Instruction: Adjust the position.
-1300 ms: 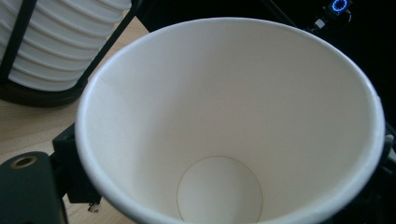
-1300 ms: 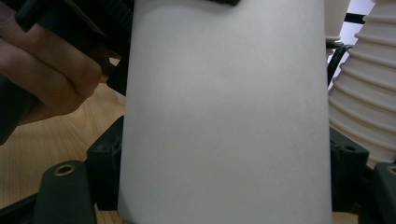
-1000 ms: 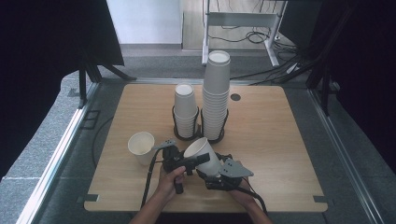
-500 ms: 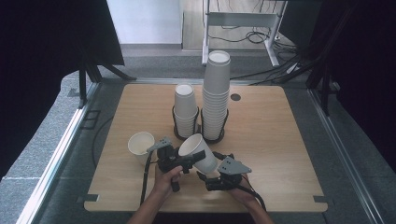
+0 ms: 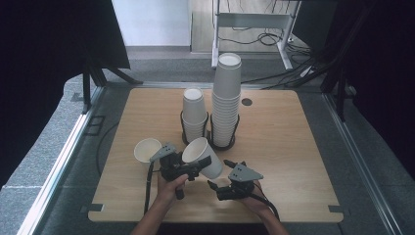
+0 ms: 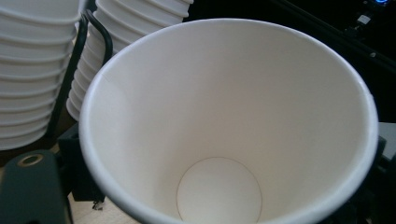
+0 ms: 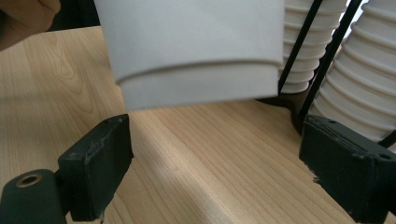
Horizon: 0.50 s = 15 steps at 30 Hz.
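Gripping one paper cup (image 5: 204, 156), left tongs (image 5: 193, 166); right tongs (image 5: 219, 177) gape; two cup stacks (image 5: 226, 100) (another loose cup (image 5: 147, 150)).

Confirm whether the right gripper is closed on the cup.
No, the right gripper's jaws stand wide apart with bare table between them, and the cup hangs above.
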### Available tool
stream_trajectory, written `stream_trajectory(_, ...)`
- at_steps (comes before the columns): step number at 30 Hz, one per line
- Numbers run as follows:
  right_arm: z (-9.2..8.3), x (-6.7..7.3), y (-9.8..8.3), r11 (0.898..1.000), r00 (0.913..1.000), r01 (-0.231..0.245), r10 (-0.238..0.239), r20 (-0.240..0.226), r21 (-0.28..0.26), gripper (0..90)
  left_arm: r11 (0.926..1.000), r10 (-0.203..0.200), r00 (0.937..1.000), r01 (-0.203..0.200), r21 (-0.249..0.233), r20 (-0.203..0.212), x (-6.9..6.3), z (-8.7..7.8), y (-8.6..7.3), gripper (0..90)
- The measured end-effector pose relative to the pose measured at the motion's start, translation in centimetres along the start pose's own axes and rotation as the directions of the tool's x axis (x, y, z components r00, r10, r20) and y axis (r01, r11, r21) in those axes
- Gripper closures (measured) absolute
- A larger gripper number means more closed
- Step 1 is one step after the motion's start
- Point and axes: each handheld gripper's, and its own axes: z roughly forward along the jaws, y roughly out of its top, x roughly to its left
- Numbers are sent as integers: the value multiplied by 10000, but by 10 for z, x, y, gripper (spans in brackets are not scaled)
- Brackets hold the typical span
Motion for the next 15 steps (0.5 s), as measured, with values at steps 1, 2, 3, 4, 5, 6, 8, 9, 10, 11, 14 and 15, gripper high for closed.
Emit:
stream_trajectory(1, 0, 0, 0, 10000, 10000, -17, 17, 3, 13, 98, 10000, 58, 10000, -58, 8, -59, 0, -1, 0, 136)
stream_trajectory(2, 0, -1, -1, 10000, 10000, -53, 53, 13, -2, 99, 9999, 126, 9998, -126, 17, -123, 0, -1, 1, 136)
stream_trajectory(3, 0, -1, -1, 10000, 10000, -71, 71, 15, 9, 100, 9998, 178, 9997, -178, 14, -169, -1, -1, 1, 136)
stream_trajectory(4, 0, -1, -1, 10000, 10000, -79, 79, 19, 27, 101, 9998, 223, 9995, -223, 15, -228, -1, -2, 1, 136)
stream_trajectory(5, 0, -2, -1, 10000, 10000, -93, 93, 22, 30, 103, 9995, 302, 9991, -302, 1, -298, -1, -2, 1, 136)
stream_trajectory(6, 0, -2, -2, 9999, 9999, -115, 114, 22, 34, 103, 9993, 364, 9987, -364, 16, -347, -2, -2, 1, 135)
stream_trajectory(8, 0, -2, -2, 9999, 9999, -121, 121, 4, 52, 103, 9985, 546, 9976, -545, 27, -435, -3, -3, 1, 135)
stream_trajectory(9, 0, -2, -2, 9999, 9999, -101, 101, 9, 79, 104, 9981, 614, 9969, -614, 25, -482, -4, -3, 2, 135)
stream_trajectory(10, 0, -2, -2, 9999, 10000, -97, 97, -7, 90, 103, 9976, 688, 9962, -688, 14, -531, -5, -4, 2, 135)
stream_trajectory(11, 1, -2, -2, 9999, 10000, -77, 77, -14, 115, 104, 9969, 787, 9950, -788, 10, -615, -6, -4, 2, 135)
stream_trajectory(14, 1, -2, -3, 9999, 10000, -47, 47, 32, 146, 108, 9926, 1208, 9880, -1214, 0, -960, -8, -6, 4, 135)
stream_trajectory(15, 1, -2, -3, 9999, 10000, -47, 46, 40, 147, 110, 9911, 1326, 9855, -1333, 9, -1060, -9, -6, 4, 135)
